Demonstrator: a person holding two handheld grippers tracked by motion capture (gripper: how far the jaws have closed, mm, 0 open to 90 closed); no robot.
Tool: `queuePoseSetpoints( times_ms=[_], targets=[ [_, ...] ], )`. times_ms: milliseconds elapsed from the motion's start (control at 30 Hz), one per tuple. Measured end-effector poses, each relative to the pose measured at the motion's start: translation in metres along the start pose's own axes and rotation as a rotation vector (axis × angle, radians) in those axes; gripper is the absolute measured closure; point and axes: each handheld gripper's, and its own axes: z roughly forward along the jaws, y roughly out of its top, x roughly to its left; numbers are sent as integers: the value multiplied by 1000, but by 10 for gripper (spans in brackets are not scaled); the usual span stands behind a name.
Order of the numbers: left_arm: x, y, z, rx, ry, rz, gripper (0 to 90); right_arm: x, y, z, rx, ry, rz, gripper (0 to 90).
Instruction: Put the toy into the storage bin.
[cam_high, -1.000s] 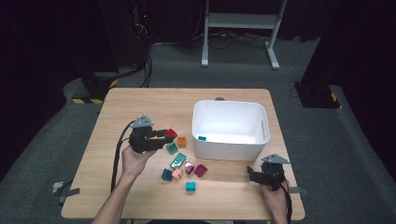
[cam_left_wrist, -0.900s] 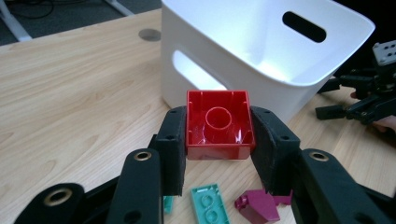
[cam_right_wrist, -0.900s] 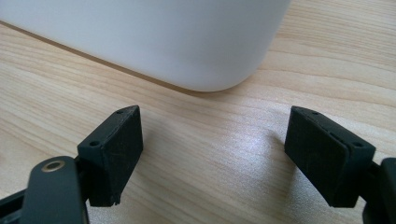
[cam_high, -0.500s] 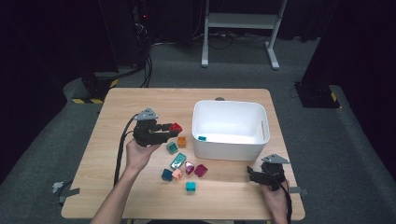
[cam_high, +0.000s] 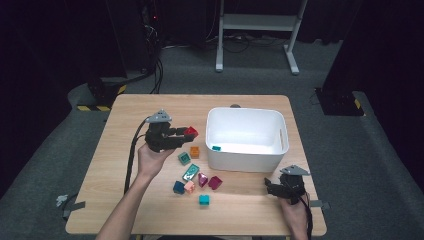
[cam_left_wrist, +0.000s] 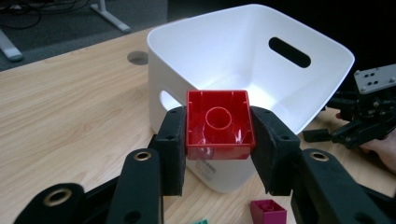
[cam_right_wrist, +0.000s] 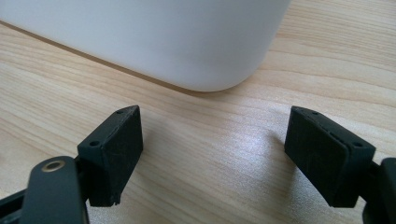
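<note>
- Your left gripper clamps 1 red brick, hollow side toward its camera, near the white bin.
- Your right gripper rests wide open, holding nothing.

The high view is looking down and forward over the whole counter from afar. The left tool view is facing the white bin closely; the right tool view is skimming its wall.

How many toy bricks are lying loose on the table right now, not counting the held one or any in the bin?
8: orange brick and green brick nearest the bin; teal brick, two magenta, pink, blue, turquoise nearest the person. More may be hidden.
</note>
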Motion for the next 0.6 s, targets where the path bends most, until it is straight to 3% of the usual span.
queuePoseSetpoints(
  times_ms=[300, 600],
  targets=[
    [-8, 19, 10, 1, -20, 33, 584, 0, 0, 0, 0, 0, 0, 191],
    [-13, 28, 26, 11, -41, 46, 584, 0, 0, 0, 0, 0, 0, 191]
  ],
)
